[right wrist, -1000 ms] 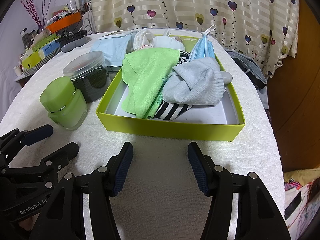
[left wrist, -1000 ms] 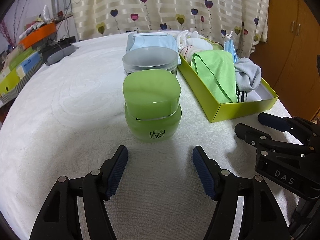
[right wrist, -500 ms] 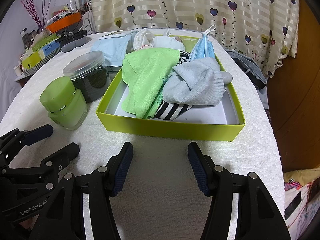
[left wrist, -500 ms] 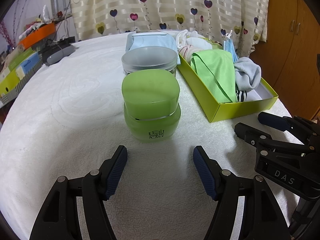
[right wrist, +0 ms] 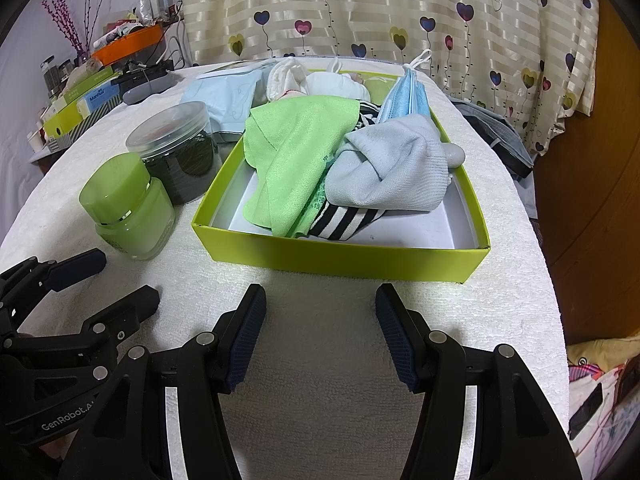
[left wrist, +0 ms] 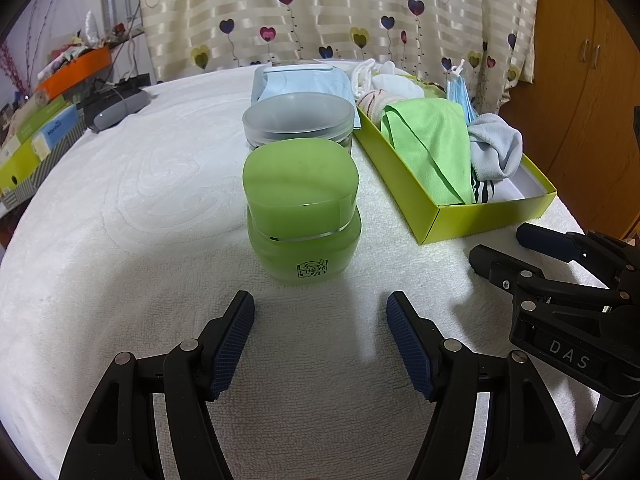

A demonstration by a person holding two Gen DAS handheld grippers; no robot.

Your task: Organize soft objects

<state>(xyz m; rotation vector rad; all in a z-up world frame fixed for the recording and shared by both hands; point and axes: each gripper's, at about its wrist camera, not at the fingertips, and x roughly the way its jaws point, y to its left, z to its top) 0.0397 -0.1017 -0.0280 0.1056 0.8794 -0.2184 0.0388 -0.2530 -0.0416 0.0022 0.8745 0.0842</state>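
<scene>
Soft cloths lie heaped in the lime box, its long axis running away from the claws toward the curtain. Bare tabletop lies before the box's near wall. Left claw and right claw both gape wide, empty.

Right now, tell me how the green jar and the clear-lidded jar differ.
The green jar is opaque with a squarish green lid; the clear-lidded jar is see-through, round, with dark contents. The green jar stands nearer the cameras, the clear-lidded jar just behind. Both stand upright and closed beside the yellow-green box.
</scene>
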